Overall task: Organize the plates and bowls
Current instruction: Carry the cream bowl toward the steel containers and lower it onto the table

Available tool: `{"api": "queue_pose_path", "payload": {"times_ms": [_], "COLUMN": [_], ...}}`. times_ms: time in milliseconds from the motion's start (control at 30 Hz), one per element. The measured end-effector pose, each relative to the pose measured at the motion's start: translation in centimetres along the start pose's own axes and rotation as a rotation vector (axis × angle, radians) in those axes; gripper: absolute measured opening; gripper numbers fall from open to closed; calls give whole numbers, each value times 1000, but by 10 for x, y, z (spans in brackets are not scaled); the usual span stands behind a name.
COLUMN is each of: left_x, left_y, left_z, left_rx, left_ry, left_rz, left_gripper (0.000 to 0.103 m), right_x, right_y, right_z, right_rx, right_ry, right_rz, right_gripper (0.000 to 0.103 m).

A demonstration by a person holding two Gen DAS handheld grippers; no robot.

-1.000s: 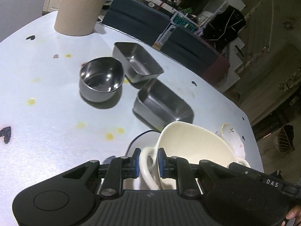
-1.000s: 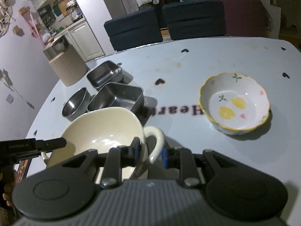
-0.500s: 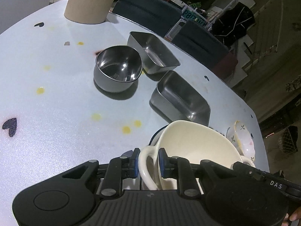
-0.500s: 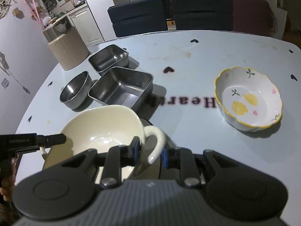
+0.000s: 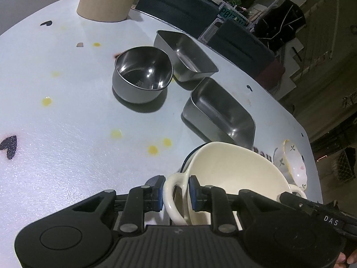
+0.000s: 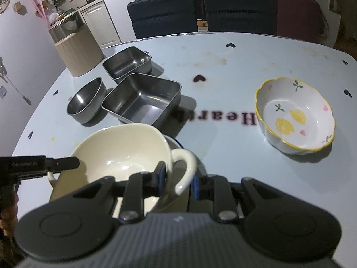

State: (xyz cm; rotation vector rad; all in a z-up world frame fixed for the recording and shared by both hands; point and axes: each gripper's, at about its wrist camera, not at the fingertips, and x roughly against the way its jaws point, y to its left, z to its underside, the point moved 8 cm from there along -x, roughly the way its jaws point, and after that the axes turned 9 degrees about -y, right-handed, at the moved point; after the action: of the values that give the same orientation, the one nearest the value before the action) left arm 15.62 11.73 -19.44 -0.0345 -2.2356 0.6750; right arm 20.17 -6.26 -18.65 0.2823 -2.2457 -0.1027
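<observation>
Your left fingers [image 5: 158, 192] pinch one loop handle of the cream bowl [image 5: 232, 174], and your right fingers [image 6: 161, 174] sit either side of the opposite handle, seemingly closed on it, though the blur leaves a gap at the right pad hard to judge. The bowl hangs tilted low over the counter [image 5: 67, 122], above a dark-rimmed dish [image 6: 176, 144] that is mostly hidden, just in front of the nearer steel tray [image 6: 142, 101]. It is glazed ceramic: stiff, fairly heavy, slick and chip-prone, so keep both handles and lower it level. A flowered bowl [image 6: 294, 116] sits well apart to your right. Readable writing: "Heart" printed on the counter, "DAS" on a gripper, and "P0IZON" on a plate-style sign behind the chairs.
</observation>
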Motion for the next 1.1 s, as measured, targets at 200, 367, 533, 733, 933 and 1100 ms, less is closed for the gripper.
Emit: {"api": "queue_pose_path", "payload": {"times_ms": [200, 367, 533, 733, 933, 1100], "left_x": [-1, -1, -1, -1, -2, -3], "left_y": [0, 1, 0, -1, -1, -3], "left_z": [1, 0, 1, 2, 2, 2], "left_rx": [-8, -15, -28, -48, -54, -82], "left_ry": [-4, -2, 9, 18, 28, 30], "left_rz": [-4, -2, -3, -5, -7, -13], "left_gripper": [25, 25, 25, 26, 26, 27], "right_x": [-1, -1, -3, -1, -1, -2], "right_y": [2, 3, 1, 2, 3, 3], "right_z": [0, 1, 5, 7, 9, 9], "right_rx": [7, 16, 11, 19, 44, 55], "right_ry": [3, 10, 39, 54, 62, 71], "right_rz": [5, 0, -11, -13, -15, -20], "right_gripper": [29, 29, 30, 30, 30, 31]}}
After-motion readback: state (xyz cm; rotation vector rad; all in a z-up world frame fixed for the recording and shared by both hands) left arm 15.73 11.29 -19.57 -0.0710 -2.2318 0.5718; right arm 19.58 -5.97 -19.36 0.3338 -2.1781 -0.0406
